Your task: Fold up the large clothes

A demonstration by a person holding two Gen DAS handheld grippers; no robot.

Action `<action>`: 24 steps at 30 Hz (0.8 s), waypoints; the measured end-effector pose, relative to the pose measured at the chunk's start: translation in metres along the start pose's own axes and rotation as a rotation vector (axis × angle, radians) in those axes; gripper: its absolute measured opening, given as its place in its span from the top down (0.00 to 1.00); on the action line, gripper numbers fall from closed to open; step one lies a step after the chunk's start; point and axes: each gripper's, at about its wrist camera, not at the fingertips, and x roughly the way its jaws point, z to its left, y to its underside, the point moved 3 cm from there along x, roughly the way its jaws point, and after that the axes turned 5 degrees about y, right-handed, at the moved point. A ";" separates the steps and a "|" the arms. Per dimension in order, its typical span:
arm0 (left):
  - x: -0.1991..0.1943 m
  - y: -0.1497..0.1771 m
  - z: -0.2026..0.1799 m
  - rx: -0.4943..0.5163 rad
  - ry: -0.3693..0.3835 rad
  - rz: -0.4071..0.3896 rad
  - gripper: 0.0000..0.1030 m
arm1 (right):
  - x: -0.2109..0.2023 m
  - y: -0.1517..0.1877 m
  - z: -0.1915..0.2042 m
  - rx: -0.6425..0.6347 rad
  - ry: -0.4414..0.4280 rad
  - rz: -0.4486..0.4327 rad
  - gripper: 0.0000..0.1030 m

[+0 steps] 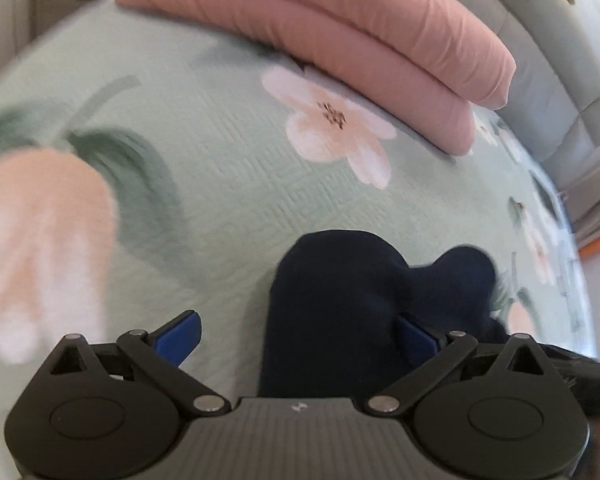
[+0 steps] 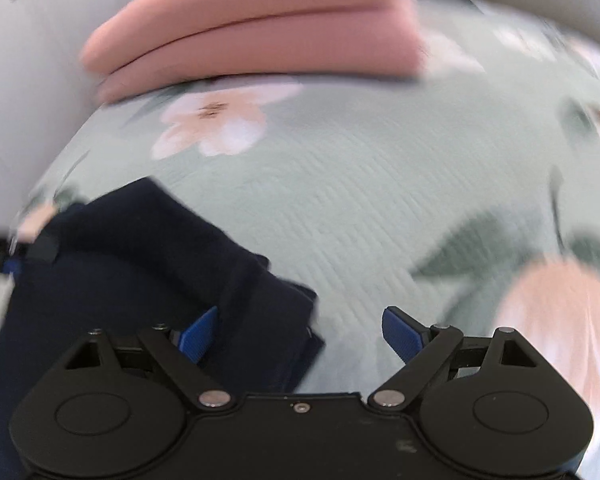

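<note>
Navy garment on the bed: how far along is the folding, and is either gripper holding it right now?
Done: a pink folded pile sits at the far side of the floral bedspread. In hand: nothing is gripped. The left gripper and right gripper both stand open over the bunched navy garment, with cloth between or beside the pads, unpinched. Left: the navy piece looks unevenly folded and may need tidying.

Soft matt cloth in the navy garment (image 1: 340, 292). Smooth, fine-knit fabric in the folded pink garment (image 1: 340, 28). Quilted, embossed textile on the floral bedspread (image 1: 228, 152). Matt black plastic with ribbed blue pads (image 2: 198, 336) on the grippers.
</note>
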 end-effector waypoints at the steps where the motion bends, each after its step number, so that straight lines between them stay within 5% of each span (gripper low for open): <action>1: -0.013 0.003 -0.005 0.019 -0.035 -0.013 0.01 | -0.012 0.003 -0.002 0.019 0.011 -0.007 0.01; 12: -0.134 0.074 -0.044 0.229 -0.248 -0.061 0.03 | -0.176 0.062 0.039 -0.002 -0.177 -0.229 0.01; 18: -0.164 0.128 -0.055 0.270 -0.265 -0.019 0.02 | -0.216 0.116 0.075 -0.163 -0.095 -0.264 0.01; 24: -0.174 0.178 -0.061 0.276 -0.255 0.001 0.02 | -0.215 0.159 0.091 -0.277 0.014 -0.228 0.01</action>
